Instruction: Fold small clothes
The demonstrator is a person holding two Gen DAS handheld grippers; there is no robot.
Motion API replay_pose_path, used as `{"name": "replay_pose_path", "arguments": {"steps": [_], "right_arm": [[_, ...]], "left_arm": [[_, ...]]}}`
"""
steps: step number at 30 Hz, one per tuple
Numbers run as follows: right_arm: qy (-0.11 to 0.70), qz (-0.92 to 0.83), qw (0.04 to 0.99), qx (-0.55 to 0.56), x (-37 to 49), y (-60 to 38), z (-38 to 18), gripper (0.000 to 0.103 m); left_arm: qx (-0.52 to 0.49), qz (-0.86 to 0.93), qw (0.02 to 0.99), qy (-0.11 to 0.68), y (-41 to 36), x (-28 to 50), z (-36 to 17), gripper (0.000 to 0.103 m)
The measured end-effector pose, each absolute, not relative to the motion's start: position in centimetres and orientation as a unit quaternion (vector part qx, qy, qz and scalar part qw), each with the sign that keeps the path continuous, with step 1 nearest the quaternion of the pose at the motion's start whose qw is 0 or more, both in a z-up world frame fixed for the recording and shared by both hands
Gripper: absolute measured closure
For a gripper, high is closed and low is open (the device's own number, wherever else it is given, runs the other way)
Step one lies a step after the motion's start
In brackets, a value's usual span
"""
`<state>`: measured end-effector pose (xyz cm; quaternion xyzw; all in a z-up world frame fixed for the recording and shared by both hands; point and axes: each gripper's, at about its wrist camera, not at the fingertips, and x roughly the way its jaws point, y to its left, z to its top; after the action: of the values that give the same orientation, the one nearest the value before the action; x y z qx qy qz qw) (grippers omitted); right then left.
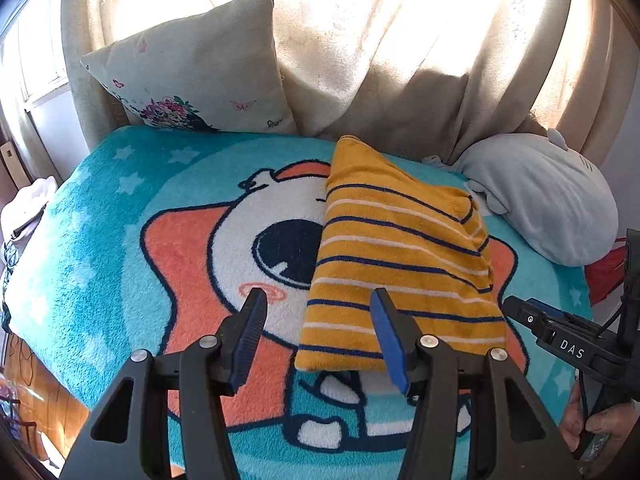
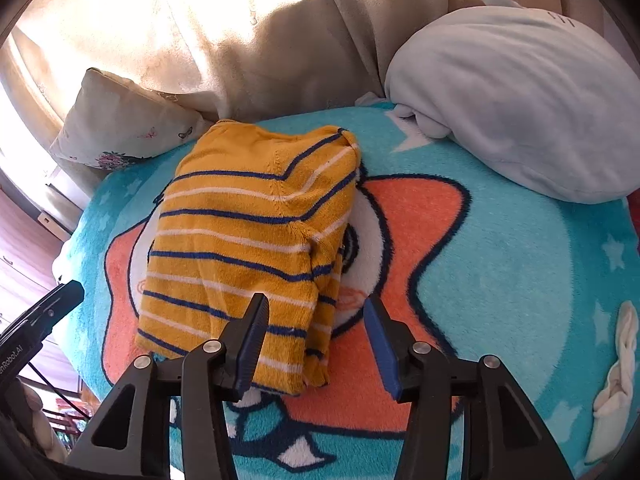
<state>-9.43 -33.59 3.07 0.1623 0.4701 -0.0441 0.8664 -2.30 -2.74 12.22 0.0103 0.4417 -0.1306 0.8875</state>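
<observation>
We're looking across the bed, and over on the left the floral cushion point(image 1: 188, 76) is leaning against the beige curtain point(image 1: 400, 60) — not part of the job, just hanging out there. Our left tongs point(image 1: 320, 316) are hovering above the teal cartoon blanket point(image 1: 100, 220), jaws standing roughly half open with nothing between them. Next along, the yellow striped top point(image 1: 400, 264) is lying on the blanket in a tidy rectangular bundle, layers tucked in over each other, so we're guessing this piece is pretty much folded. Our right tongs point(image 2: 316, 320) are hanging over its near edge, also about half open and gripping nothing, pads clear of the fabric. Further right, a grey plush shark point(image 2: 512, 112) is sitting against the curtain, and a small white garment point(image 2: 616, 376) is lying crumpled at the blanket's right edge. That one is probably what's left to fold.

Writing-wise: we're reading "DAS" on the side of the right tongs in the left view, and what looks like "enRobot.AI", partly cut off, on the left tongs in the right view.
</observation>
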Motion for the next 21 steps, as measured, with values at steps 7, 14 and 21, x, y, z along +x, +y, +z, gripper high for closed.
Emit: {"name": "replay_pose_path", "arguments": {"steps": [7, 14, 21], "right_arm": [[0.467, -0.053, 0.871, 0.142, -10.5, -32.3, 3.8, 0.043], [0.454, -0.055, 0.881, 0.12, -11.5, -31.2, 4.8, 0.041], [0.39, -0.071, 0.917, 0.052, -13.4, -28.9, 7.4, 0.017]], "left_arm": [[0.019, -0.123, 0.904, 0.409, -1.9, -3.9, 13.8, 0.047], [0.036, -0.045, 0.95, 0.307, -0.8, -6.3, 17.2, 0.027], [-0.034, -0.027, 0.976, 0.215, 1.9, -9.0, 20.6, 0.01]]}}
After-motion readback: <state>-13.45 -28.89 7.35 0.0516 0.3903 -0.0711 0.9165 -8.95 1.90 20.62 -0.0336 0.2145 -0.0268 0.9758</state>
